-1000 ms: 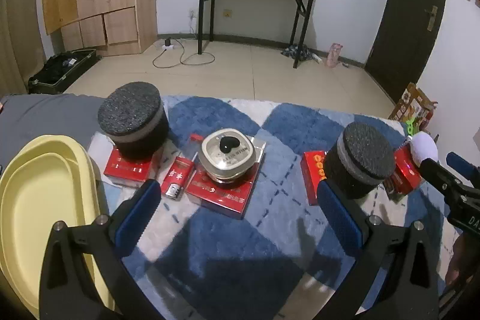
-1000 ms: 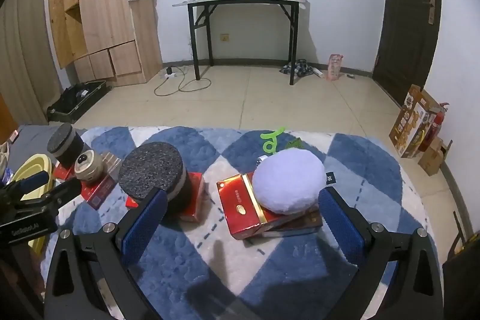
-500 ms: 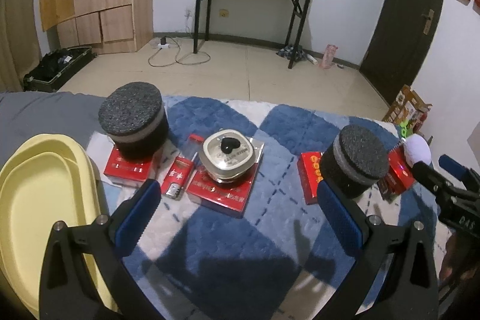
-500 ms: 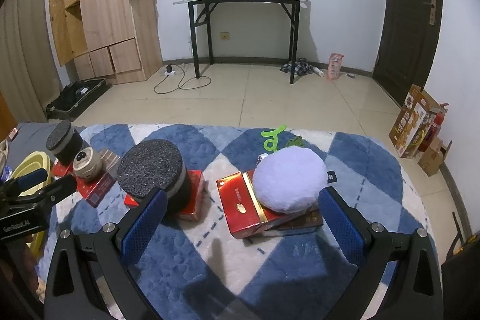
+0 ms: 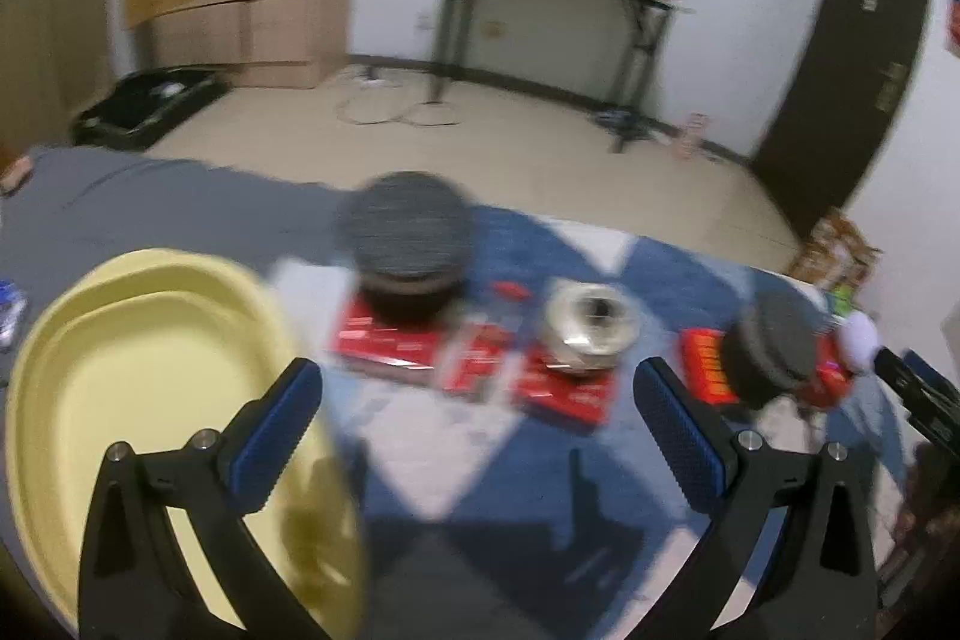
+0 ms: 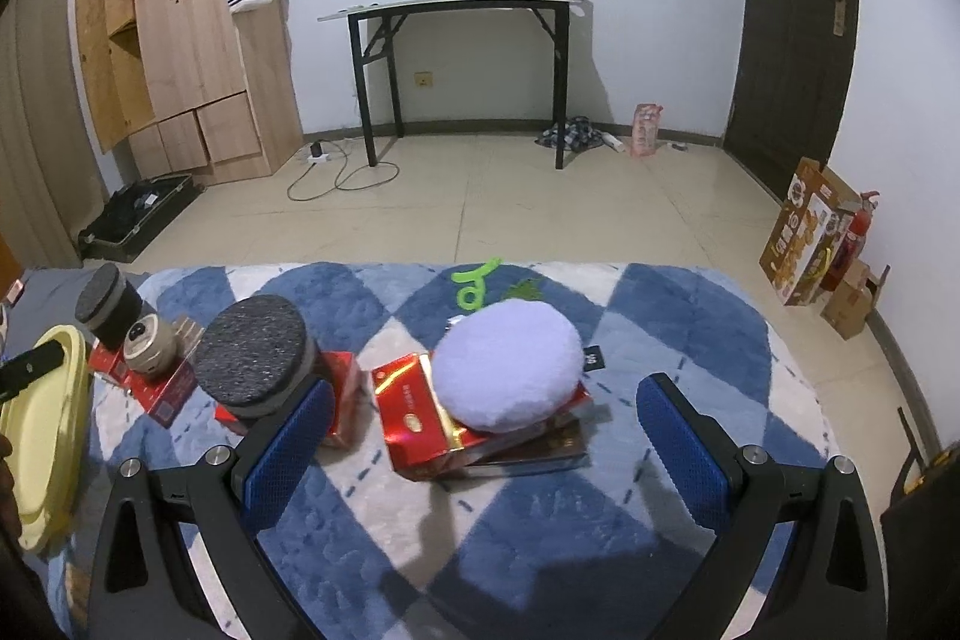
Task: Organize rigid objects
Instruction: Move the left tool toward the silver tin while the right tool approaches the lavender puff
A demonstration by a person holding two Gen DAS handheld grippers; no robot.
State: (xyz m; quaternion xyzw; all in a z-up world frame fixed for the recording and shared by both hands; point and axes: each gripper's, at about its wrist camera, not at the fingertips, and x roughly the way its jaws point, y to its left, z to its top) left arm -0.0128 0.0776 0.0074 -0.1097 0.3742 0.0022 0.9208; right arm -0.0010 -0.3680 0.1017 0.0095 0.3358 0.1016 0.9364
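On a blue and white checked rug (image 6: pixel 540 520) lie several red boxes. A black round jar (image 5: pixel 408 244) stands on one red box (image 5: pixel 384 343), a silver tin (image 5: pixel 588 325) on another, and a second black jar (image 5: pixel 765 349) further right. In the right wrist view a pale lilac round cushion (image 6: pixel 507 364) rests on a red and gold box (image 6: pixel 420 421), beside a black jar (image 6: pixel 258 355). My left gripper (image 5: pixel 474 430) is open, well back from the boxes. My right gripper (image 6: pixel 480 442) is open, just short of the cushion and its box.
A yellow oval tray (image 5: pixel 120 400) sits at the rug's left edge, partly under my left finger. Green plastic pieces (image 6: pixel 471 283) lie at the rug's far edge. Beyond are bare floor, a black folding table (image 6: pixel 462 64), a wooden wardrobe (image 6: pixel 192 70) and cardboard boxes (image 6: pixel 810 238).
My left gripper has pulled back and swung left, so the tray fills more of its now blurred view. The right gripper has barely moved. Nothing was grasped.
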